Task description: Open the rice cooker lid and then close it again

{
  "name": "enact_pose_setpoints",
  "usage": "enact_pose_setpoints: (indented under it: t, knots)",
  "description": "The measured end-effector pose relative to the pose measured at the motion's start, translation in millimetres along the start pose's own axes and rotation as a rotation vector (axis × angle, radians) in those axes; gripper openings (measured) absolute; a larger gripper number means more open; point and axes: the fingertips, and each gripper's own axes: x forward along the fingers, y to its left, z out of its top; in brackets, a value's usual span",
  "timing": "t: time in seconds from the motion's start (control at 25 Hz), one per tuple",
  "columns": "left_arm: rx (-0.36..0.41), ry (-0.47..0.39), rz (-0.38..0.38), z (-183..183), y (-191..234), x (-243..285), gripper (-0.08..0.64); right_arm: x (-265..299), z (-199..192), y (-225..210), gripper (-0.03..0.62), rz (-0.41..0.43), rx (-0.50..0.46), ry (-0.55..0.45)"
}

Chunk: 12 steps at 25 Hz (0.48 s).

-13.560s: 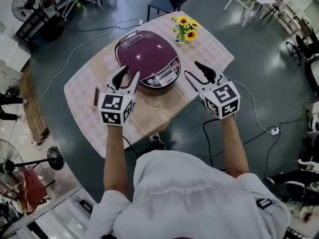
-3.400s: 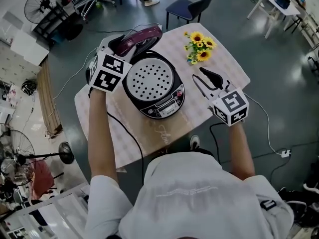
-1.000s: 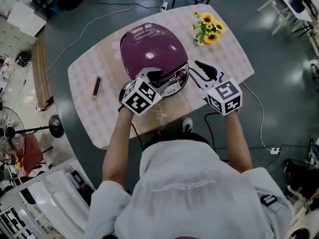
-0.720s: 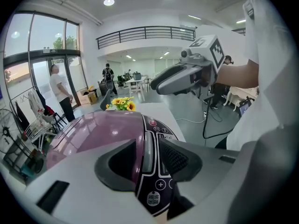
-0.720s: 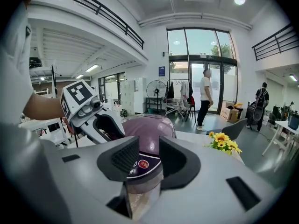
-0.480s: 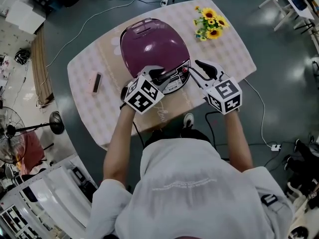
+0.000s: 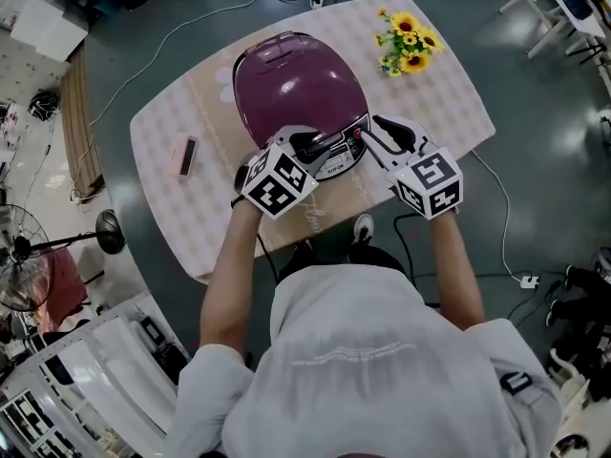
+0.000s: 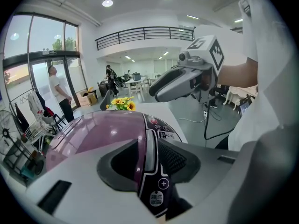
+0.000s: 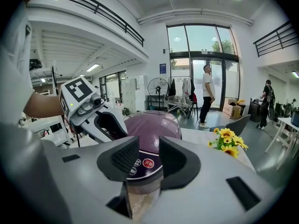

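The purple rice cooker (image 7: 296, 84) stands on the table with its lid (image 8: 98, 136) down. My left gripper (image 7: 305, 145) rests over the lid's front edge. Its jaws are closing, with the silver latch strip (image 8: 149, 153) and the top of the control panel between them, and the pads do not visibly press on either. My right gripper (image 7: 368, 132) hovers at the cooker's front right, open, with nothing between its fingers. In the right gripper view the control panel (image 9: 140, 164) with its red button lies just beyond the jaws. The left gripper (image 9: 93, 115) shows there at the left.
A bunch of sunflowers (image 7: 409, 50) stands at the table's far right corner. A small dark bar (image 7: 187, 156) lies on the checked tablecloth (image 7: 162, 208) to the left. Cables run over the floor, and a chair stands beyond the table. People stand far off by the glass doors.
The lid, open a few seconds ago with the left gripper behind it, is now down and the left gripper sits at its front edge. In the last second both grippers hardly moved.
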Motion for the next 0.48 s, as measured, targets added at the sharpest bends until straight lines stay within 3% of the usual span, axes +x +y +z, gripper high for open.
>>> enact_pose_setpoints:
  t: [0.48]
  knots:
    - [-0.014, -0.017, 0.0, -0.6, 2.2, -0.1, 0.118, 7.5, -1.3, 5.9, 0.149, 0.01, 0.003, 0.004]
